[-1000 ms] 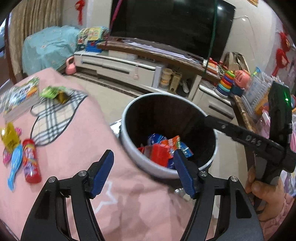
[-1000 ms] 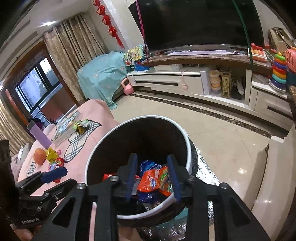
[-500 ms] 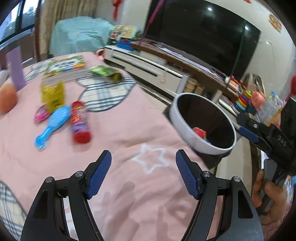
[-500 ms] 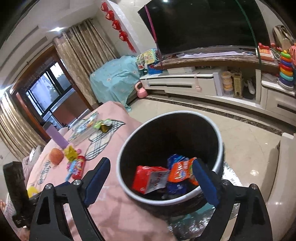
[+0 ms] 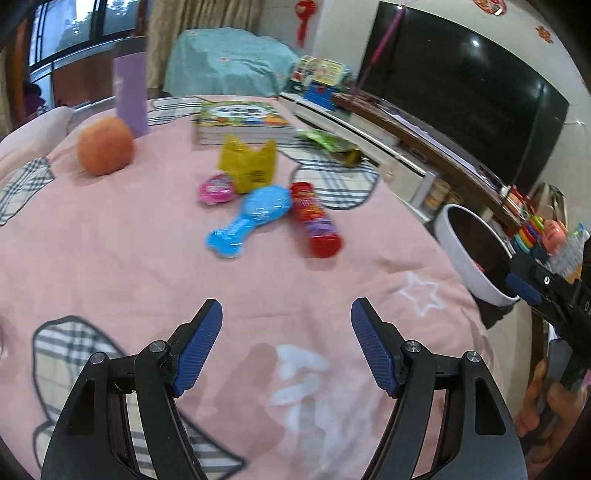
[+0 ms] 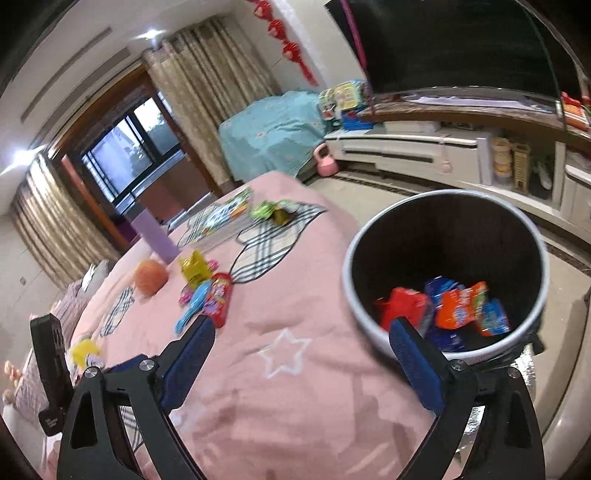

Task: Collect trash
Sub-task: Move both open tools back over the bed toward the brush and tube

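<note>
L gripper (image 5: 286, 345) wide, level over blanket (image 5: 110, 258); R gripper (image 6: 299, 350) wide, prob. empty.

Soft, even daylight enters from the window (image 6: 122, 155) far beyond the left tongs (image 5: 286, 332). Fisheye bending curves the room toward dark corners. Motion blur smears wrappers ahead of both tongs; ceiling lights (image 6: 149, 35) glare, and the television (image 5: 469, 85) shows small reflections.

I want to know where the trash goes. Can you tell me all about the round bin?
The round white-rimmed bin with a dark inside stands upright on the floor, right beside the pink-covered table. It looks like smooth plastic. Its top is open. Red, orange and blue wrappers lie at the bottom. Neither gripper touches it.
</note>
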